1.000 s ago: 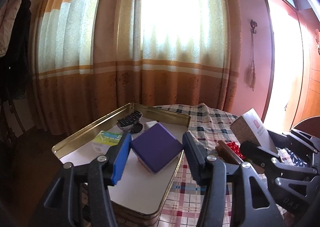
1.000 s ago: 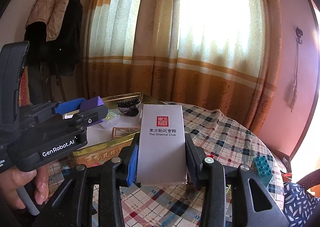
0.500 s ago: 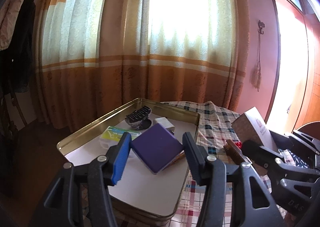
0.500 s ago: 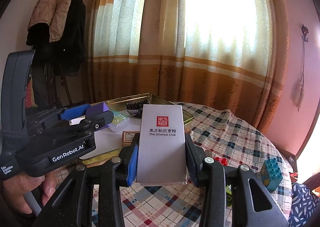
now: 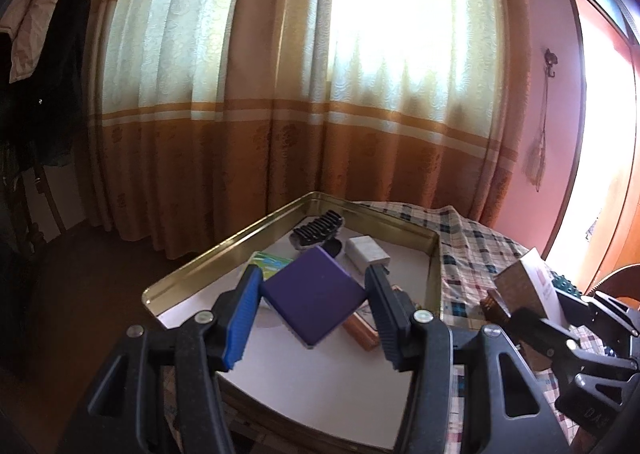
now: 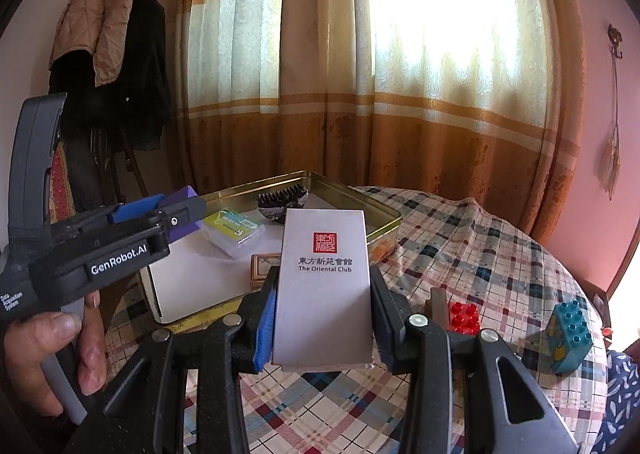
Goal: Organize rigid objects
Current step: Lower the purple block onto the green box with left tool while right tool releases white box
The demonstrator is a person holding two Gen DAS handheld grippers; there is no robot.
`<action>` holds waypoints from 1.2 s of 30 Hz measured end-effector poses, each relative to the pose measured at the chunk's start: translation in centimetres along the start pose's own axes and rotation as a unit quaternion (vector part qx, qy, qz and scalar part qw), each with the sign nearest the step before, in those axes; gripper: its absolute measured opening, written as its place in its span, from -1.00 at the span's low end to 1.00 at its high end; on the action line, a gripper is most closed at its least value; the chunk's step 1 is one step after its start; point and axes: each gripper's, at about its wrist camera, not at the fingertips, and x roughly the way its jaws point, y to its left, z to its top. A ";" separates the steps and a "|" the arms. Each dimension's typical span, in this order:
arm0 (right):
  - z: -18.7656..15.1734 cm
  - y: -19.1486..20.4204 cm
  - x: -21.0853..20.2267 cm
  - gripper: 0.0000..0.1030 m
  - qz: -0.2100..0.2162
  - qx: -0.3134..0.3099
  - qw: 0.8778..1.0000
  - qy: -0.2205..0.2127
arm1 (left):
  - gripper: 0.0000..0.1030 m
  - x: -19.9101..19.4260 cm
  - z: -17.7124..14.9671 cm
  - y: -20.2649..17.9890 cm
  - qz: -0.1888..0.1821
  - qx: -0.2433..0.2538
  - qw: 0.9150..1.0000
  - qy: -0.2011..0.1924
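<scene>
My left gripper (image 5: 314,296) is shut on a purple square box (image 5: 314,302), gripped corner to corner and hanging over the gold tin tray (image 5: 224,250). In the right wrist view the same gripper (image 6: 176,210) reaches over the tray's (image 6: 384,214) left end, a hand around its handle. My right gripper (image 6: 322,302) is shut on a white box (image 6: 322,282) printed "The Oriental Club", held upright above the checked tablecloth (image 6: 480,246), just right of the tray. In the left wrist view that white box (image 5: 536,286) shows at the right.
In the tray lie a black comb-like piece (image 5: 318,228), a small white box (image 5: 366,250), a green-labelled clear case (image 6: 234,230) and a brown box (image 6: 264,264). A red brick (image 6: 464,316) and a teal brick (image 6: 572,334) sit on the cloth. Curtains hang behind.
Both grippers have moved forward toward the tray with their boxes still held. The purple box now hangs further over the tray, and the tray looks closer in the right wrist view.
</scene>
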 end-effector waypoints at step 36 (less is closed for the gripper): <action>6.2 1.9 13.8 -0.03 0.022 0.002 0.994 0.108 | 0.44 8.8 4.9 3.1 0.029 0.020 0.985 0.167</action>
